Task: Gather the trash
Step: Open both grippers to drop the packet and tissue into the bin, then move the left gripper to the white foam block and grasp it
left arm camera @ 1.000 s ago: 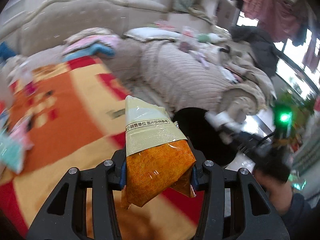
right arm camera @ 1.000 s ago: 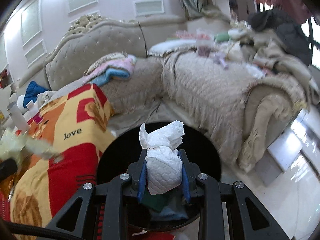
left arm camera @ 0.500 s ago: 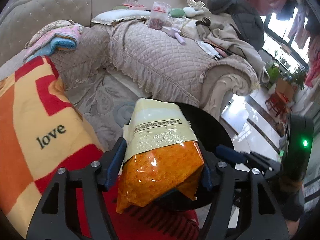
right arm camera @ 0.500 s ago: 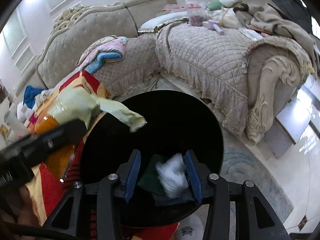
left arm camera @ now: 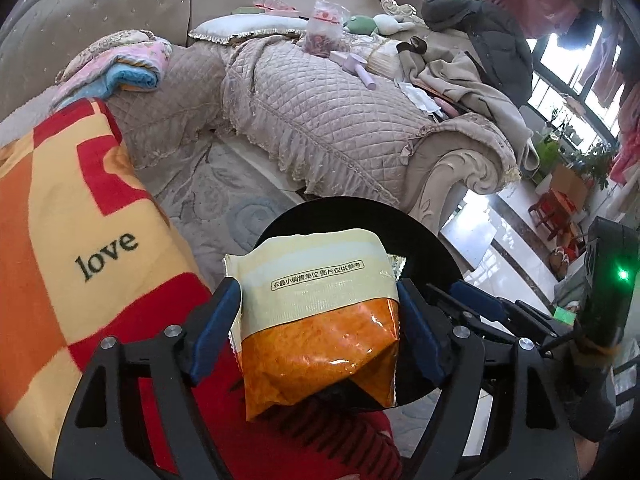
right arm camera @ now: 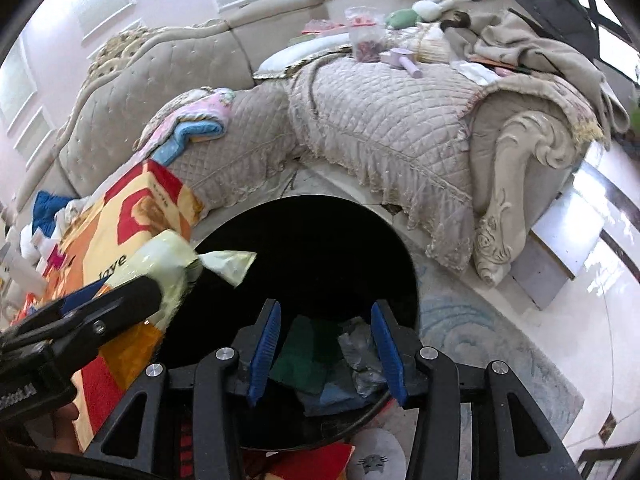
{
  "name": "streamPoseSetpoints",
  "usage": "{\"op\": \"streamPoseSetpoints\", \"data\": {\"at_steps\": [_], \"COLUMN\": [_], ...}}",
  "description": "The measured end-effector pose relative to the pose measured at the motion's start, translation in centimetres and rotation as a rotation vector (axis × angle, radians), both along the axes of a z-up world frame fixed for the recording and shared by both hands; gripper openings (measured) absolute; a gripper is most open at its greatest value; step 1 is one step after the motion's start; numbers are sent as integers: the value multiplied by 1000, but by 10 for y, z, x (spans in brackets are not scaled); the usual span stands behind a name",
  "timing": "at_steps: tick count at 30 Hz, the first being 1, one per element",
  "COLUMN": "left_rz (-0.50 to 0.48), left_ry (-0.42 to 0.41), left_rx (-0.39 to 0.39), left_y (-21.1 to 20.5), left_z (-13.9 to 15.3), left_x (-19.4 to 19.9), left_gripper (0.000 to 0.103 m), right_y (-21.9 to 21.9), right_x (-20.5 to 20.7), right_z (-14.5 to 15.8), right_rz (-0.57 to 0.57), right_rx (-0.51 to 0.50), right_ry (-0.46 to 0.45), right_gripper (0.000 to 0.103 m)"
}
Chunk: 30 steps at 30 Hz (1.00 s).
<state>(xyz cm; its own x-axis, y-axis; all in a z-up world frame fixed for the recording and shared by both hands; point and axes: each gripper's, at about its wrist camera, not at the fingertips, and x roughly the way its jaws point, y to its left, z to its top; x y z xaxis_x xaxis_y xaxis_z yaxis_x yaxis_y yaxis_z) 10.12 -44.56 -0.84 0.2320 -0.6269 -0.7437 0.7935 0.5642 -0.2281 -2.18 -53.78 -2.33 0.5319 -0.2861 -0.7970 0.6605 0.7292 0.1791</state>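
Left wrist: left claw (left arm camera: 320,332) clamps snack bag (left arm camera: 320,320) over bin (left arm camera: 432,248); right claw (right arm camera: 326,350) gapes empty.

The left gripper (left arm camera: 320,320) points downward, its blue pads (left arm camera: 214,330) spread wide with something between them (whether both pads actually press on it is hard to tell). The right gripper (right arm camera: 326,350) also tilts down, its jaws parted and holding nothing, just beside the left one.
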Motion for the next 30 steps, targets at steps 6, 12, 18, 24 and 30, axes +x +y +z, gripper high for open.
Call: {"op": "streamPoseSetpoints", "data": {"at_steps": [6,12,18,24,30], "left_rz": [27,22,39,83,236], "left_ry": [47,101,125,62,-27], "left_rx": [-16,-54,-96,-84,-99], "left_y": [-1,-1,5,48,148], "left_z": [-3,-4,7,21,30], "left_x": [5,5,10,9,2], "left_gripper": [84,85,85,85,85], "right_y": [3,0,-2,6,51], "right_x": [-2,-5,-8,-4,21], "right_z": [9,10,11,17,33], "right_rz": [-33,-52,-72,-63,62], "right_rx": [-35,-36,-37,-34,-113], "right_ry": [-23,-22,-31,-66,-111], "right_gripper": [45,45,45,45,45]}}
